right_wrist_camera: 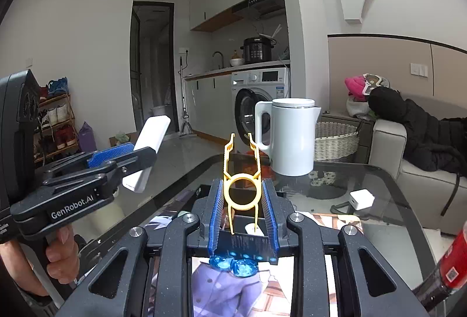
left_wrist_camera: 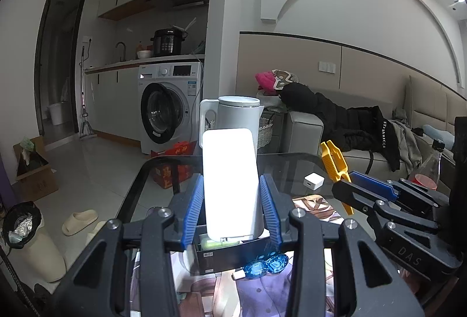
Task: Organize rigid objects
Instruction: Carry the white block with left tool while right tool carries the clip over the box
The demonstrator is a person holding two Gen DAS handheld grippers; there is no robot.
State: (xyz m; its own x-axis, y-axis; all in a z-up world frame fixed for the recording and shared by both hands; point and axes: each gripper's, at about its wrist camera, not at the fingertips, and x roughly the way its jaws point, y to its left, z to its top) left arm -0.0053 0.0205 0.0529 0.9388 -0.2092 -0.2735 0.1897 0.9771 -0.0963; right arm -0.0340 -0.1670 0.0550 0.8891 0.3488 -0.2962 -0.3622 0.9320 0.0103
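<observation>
Glass table [left_wrist_camera: 292,168]; glossy white power bank [left_wrist_camera: 230,182]

Glass surface [right_wrist_camera: 379,180], glossy and reflective. White slab [left_wrist_camera: 230,182]: smooth glossy plastic. Yellow clip [right_wrist_camera: 242,188]: thin moulded plastic. Fingers [left_wrist_camera: 192,209]: ribbed blue pads, matt black frame.

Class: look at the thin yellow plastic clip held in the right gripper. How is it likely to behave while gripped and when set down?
The yellow clip looks light: thin, open ring and prongs. Its slim prongs probably flex and might snap if the right gripper squeezes hard. Flat in shape, it should lie still on the glass table rather than roll.
</observation>
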